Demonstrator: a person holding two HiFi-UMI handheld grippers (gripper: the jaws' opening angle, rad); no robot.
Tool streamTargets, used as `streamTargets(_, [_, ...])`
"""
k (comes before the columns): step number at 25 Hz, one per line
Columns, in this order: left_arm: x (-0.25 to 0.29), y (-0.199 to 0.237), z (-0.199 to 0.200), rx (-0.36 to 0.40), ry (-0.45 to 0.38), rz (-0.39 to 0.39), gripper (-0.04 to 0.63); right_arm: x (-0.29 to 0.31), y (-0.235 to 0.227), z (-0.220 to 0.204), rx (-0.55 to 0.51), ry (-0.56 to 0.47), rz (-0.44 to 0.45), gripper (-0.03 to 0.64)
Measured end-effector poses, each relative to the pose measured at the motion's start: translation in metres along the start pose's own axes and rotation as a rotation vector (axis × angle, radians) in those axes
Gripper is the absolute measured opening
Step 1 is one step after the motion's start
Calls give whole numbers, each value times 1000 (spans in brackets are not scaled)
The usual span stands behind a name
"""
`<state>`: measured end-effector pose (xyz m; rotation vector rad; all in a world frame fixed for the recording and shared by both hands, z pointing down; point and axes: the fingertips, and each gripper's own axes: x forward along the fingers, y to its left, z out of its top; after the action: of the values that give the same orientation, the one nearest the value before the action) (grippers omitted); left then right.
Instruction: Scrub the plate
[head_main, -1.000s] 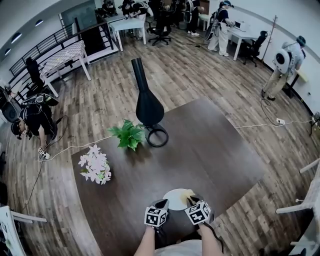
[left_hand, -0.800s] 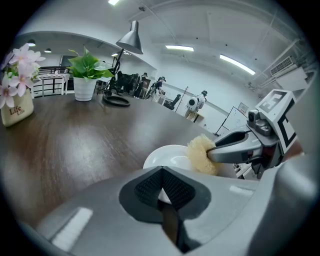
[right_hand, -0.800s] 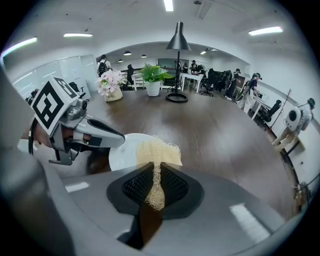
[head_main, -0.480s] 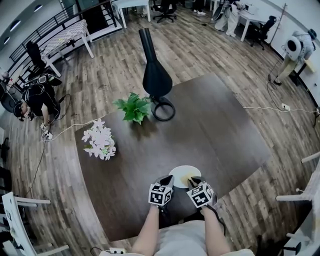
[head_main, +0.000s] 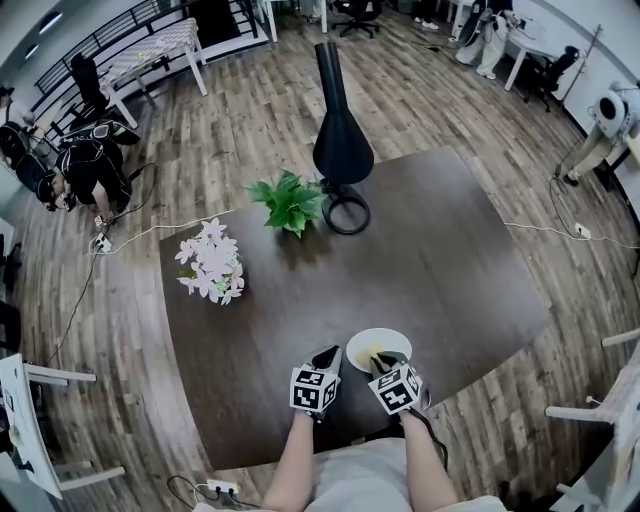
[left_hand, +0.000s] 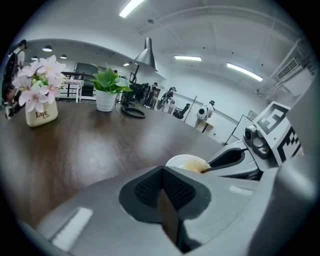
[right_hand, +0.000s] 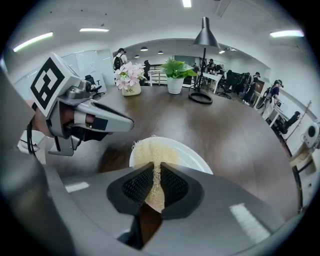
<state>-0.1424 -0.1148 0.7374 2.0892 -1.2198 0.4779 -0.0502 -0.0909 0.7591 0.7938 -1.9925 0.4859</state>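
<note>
**Plate scrub: pad at plate, scrubbing step**

1. Plate (head_main: 378, 345): white, on table (head_main: 440, 270) nr front edge, just ahead of both claws.
2. Right claw (right_hand: 155, 187): pinching yellow scrub pad (right_hand: 150, 157), pad over plate's near part.
3. Left claw (left_hand: 161, 187): pressed together, empty, just left of plate.

We judge scrubbing is in hand. Next we'd need the pad pressed down & swept across, w/o the plate sliding.
</note>
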Motion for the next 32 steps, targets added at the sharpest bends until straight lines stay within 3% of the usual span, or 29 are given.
streamTargets(8, [-4,7,-5,-60,-10,8,0,13,16,17,-64,-9,27,63])
streamTargets(32, [7,-1,-2,-17,26,5,0,36,9,52,-116,-24,54,63])
